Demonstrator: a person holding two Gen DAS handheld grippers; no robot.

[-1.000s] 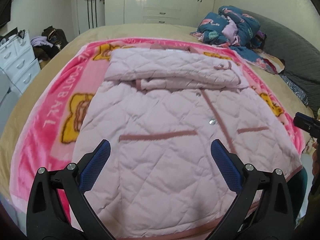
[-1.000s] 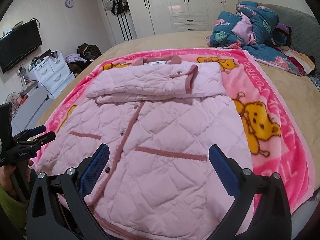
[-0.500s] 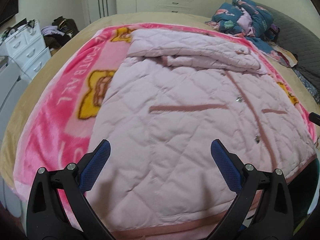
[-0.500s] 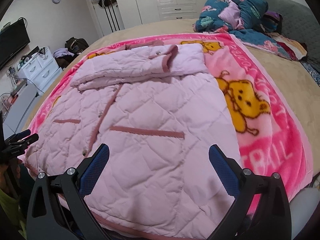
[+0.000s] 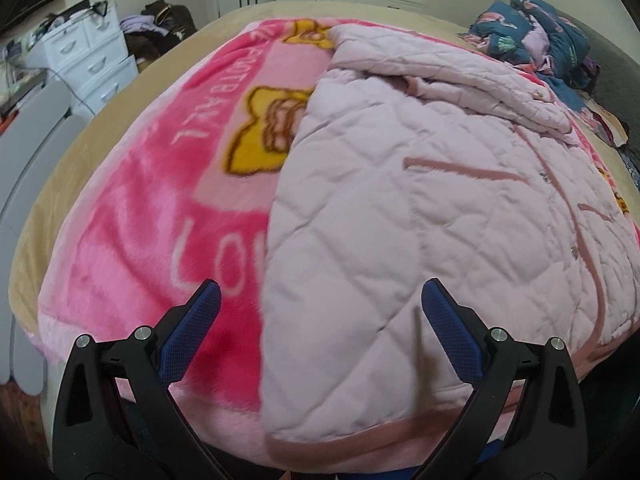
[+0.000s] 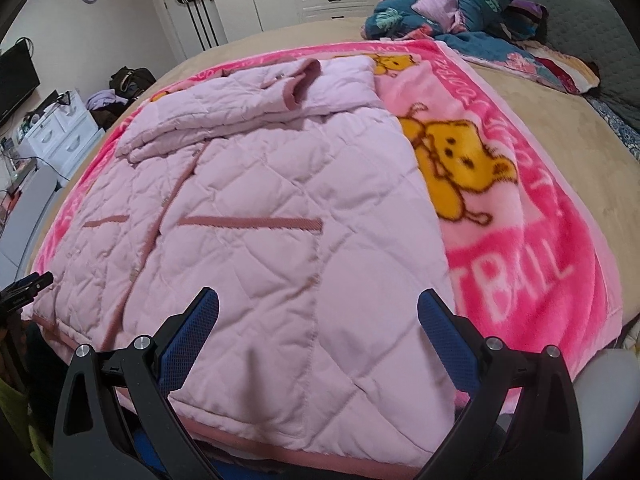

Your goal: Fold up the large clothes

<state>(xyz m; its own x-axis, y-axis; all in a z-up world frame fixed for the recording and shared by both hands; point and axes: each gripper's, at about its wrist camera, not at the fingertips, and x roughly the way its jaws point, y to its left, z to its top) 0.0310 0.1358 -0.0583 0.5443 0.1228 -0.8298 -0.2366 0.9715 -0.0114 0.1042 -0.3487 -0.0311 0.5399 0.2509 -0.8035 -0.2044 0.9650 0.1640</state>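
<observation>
a pale pink quilted jacket (image 5: 440, 216) with dusty-rose trim lies spread flat on a bright pink fleece blanket (image 5: 132, 240) printed with yellow bears, over a tan bed (image 6: 560, 128). its sleeves are folded across the far end. the left gripper (image 5: 320, 328) hangs over the near left hem corner, jaws wide apart, empty. the right gripper (image 6: 318, 328) hangs over the near right hem, jaws likewise spread and empty. a heap of dark teal floral bedding (image 6: 460, 4) sits far right

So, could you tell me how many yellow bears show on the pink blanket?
3: one right of the jacket, one near the collar, one left. The jacket may hide others.
</observation>
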